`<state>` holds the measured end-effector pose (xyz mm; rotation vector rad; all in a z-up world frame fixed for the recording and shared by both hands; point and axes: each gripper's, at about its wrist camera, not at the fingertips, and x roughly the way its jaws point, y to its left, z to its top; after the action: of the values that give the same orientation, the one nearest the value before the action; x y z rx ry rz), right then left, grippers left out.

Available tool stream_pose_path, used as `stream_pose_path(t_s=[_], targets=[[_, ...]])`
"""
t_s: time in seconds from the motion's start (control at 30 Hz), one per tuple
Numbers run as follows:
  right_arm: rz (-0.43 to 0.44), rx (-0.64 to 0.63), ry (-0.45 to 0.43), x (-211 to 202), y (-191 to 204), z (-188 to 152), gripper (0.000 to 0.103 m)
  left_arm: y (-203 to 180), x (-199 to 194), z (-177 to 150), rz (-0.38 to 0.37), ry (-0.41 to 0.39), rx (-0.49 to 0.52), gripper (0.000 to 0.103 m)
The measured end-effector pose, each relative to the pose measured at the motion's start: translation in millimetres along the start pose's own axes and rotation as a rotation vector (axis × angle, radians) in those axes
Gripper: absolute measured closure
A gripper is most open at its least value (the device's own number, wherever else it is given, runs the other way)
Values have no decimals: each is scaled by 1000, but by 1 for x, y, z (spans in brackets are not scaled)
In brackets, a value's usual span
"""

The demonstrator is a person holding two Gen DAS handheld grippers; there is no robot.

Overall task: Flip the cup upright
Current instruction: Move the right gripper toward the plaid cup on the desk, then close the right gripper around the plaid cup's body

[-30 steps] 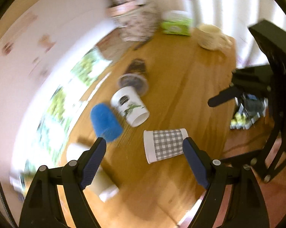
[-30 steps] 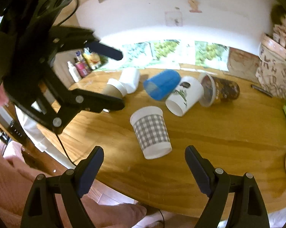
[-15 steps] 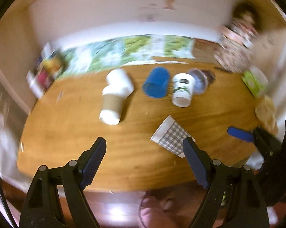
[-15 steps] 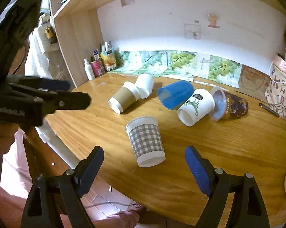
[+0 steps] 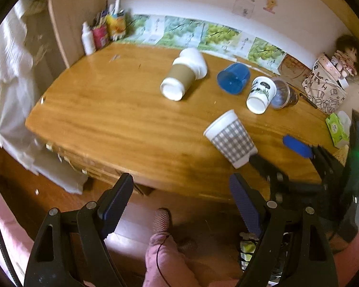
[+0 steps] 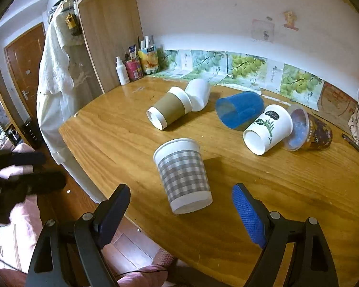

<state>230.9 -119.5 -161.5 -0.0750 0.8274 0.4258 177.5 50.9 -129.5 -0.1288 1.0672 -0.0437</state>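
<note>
A grey checked paper cup (image 6: 183, 174) lies on its side on the wooden table (image 6: 286, 191), near the front edge; it also shows in the left wrist view (image 5: 230, 138). My right gripper (image 6: 180, 211) is open and empty, with the cup's base between and just beyond its fingertips. In the left wrist view the right gripper (image 5: 275, 153) appears beside the cup. My left gripper (image 5: 180, 202) is open and empty, held off the table's front edge above the floor.
More cups lie on their sides further back: a brown-sleeved cup (image 6: 169, 113), a white cup (image 6: 198, 93), a blue cup (image 6: 239, 112), a leaf-print cup (image 6: 267, 129) and a clear cup (image 6: 308, 131). Bottles (image 6: 136, 67) stand at the back left. A patterned basket (image 5: 325, 83) stands at the right.
My left gripper has swung back off the table's front edge and to the left. My right gripper has closed in on the checked cup, which has not moved.
</note>
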Motion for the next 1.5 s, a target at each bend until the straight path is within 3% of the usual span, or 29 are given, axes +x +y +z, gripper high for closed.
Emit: stream_pose_path(t_s=[0.53, 0.97, 1.43, 1.5], targets=[[7, -94, 91, 54, 23, 22, 15, 32, 8, -8, -32, 60, -71, 18], [-54, -72, 193, 90, 13, 30, 15, 44, 21, 2, -41, 95, -53, 18], [-83, -10, 212, 102, -4, 34, 16, 47, 30, 5, -40, 123, -53, 18], [-87, -11, 216, 104, -5, 34, 21, 47, 31, 5, -38, 126, -53, 18]])
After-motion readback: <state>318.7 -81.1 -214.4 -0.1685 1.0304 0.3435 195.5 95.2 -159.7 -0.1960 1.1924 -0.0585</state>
